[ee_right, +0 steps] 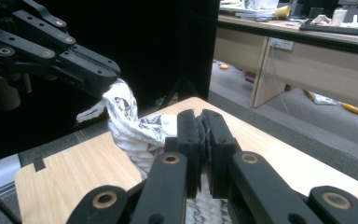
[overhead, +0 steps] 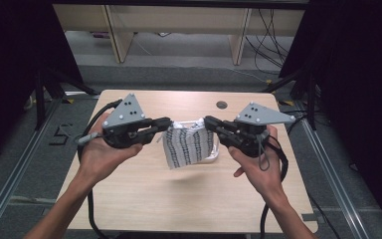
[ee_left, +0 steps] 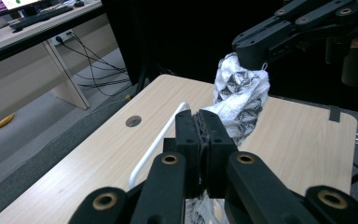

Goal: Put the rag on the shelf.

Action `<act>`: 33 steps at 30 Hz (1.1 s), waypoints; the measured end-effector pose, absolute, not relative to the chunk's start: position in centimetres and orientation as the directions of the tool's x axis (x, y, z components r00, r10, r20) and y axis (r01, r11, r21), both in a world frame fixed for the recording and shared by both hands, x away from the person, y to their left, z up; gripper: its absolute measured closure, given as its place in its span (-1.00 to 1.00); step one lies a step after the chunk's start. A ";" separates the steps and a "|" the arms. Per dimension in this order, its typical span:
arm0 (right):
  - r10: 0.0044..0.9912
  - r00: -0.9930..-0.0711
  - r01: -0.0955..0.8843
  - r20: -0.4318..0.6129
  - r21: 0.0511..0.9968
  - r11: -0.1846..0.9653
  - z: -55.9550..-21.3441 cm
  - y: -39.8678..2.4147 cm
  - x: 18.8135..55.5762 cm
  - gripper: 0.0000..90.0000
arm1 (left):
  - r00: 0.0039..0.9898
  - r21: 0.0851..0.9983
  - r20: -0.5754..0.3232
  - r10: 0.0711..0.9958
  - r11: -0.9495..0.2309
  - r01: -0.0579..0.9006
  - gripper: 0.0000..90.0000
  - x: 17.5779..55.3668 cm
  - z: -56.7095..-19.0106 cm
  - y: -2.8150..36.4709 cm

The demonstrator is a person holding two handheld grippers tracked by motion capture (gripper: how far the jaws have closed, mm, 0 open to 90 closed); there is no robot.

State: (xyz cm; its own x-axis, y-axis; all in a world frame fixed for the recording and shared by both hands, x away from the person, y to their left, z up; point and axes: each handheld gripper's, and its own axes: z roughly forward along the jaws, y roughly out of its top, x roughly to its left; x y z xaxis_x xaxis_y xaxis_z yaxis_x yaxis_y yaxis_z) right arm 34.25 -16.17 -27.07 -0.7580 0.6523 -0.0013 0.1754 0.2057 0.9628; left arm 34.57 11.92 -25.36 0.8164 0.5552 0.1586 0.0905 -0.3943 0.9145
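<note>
A pale wooden table [overhead: 144, 199] is seen from above, with a round cable hole [overhead: 222, 104] near its far edge and desk legs on the grey floor beyond it. On the table, partly hidden behind the hanging cloth, a white tray [overhead: 213, 152] can be made out. At the left, the left gripper [overhead: 163, 123] is held in the person's left hand [overhead: 99, 152], its jaws pressed together on the upper left corner of the white patterned cloth [overhead: 186, 147]. The cloth is lifted above the middle of the table and hangs down between the two grippers. At the right, the right gripper [overhead: 210, 122] is held in the right hand [overhead: 258, 167], its jaws likewise pinched tight on the cloth's upper right corner.
</note>
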 end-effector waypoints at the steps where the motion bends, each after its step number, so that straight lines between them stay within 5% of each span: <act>1: 0.655 -0.755 0.167 -0.008 0.964 0.205 -27.0 -16.3 34.4 0.93 | 0.815 0.916 0.156 0.559 -0.391 0.093 0.94 34.8 -25.3 11.8; 33: 0.737 -0.673 0.255 0.058 0.954 0.157 -25.7 -17.3 40.8 0.93 | 0.758 0.931 0.068 0.649 -0.314 0.186 0.94 42.4 -23.6 9.3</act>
State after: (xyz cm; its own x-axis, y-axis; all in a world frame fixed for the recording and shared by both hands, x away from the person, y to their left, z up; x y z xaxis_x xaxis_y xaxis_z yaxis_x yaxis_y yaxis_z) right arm 40.79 -17.25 -25.67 -0.6730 0.7374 0.0584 0.2550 0.1572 0.9541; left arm 42.38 9.34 -23.63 0.7576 0.6492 0.0676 0.1859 -0.3140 0.9310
